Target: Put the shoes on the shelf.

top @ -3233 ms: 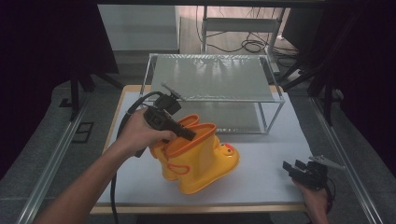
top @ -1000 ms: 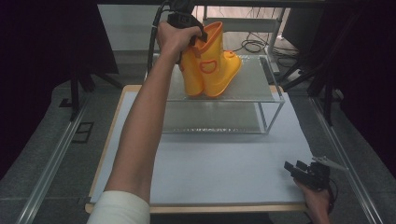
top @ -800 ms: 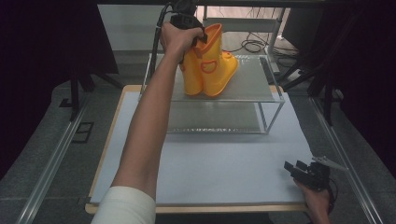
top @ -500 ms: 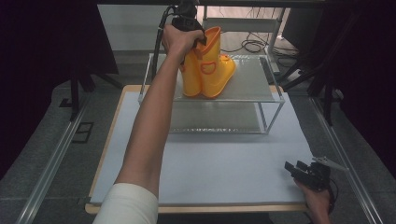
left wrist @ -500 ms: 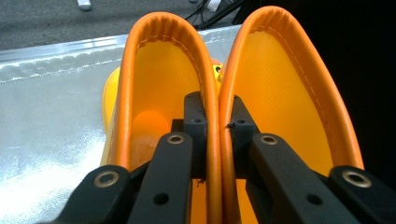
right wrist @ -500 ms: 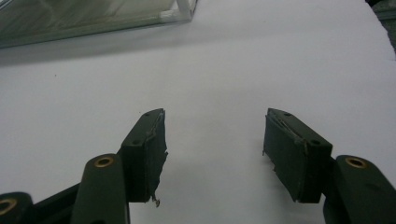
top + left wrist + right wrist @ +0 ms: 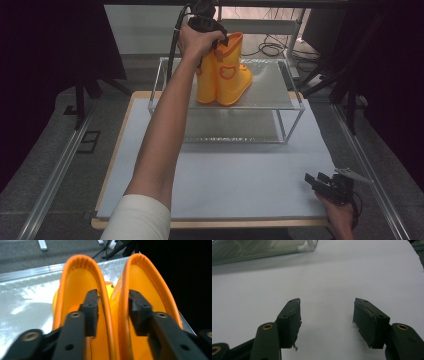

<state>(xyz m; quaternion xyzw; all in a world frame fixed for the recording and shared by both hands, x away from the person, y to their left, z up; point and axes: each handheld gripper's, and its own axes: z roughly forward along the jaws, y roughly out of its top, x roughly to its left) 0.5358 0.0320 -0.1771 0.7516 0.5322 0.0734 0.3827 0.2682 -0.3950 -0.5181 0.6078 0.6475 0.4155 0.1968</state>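
Observation:
A pair of orange rubber boots [image 7: 225, 75] stands upright on the top tier of a metal shelf [image 7: 272, 92]. My left gripper [image 7: 216, 41] is at the boots' tops, held by an outstretched arm. In the left gripper view, the left gripper [image 7: 113, 293] has one jaw inside each boot [image 7: 75, 285], with the two adjoining rims between them. Its jaws have just been opening, and the pads stand off the boot walls. My right gripper [image 7: 313, 178] rests low at the table's front right. It is open over the white table top, with nothing between the jaws of the right gripper [image 7: 325, 315].
The shelf has a lower tier [image 7: 235, 127] under the top one and thin corner posts. A white mat [image 7: 225, 175] covers the table in front of it. Dark stands and cables lie beyond the table at the back right.
The left gripper carried the boots from the table up onto the shelf's top tier, then sank a little with them over the last second. The right hand has stayed put.

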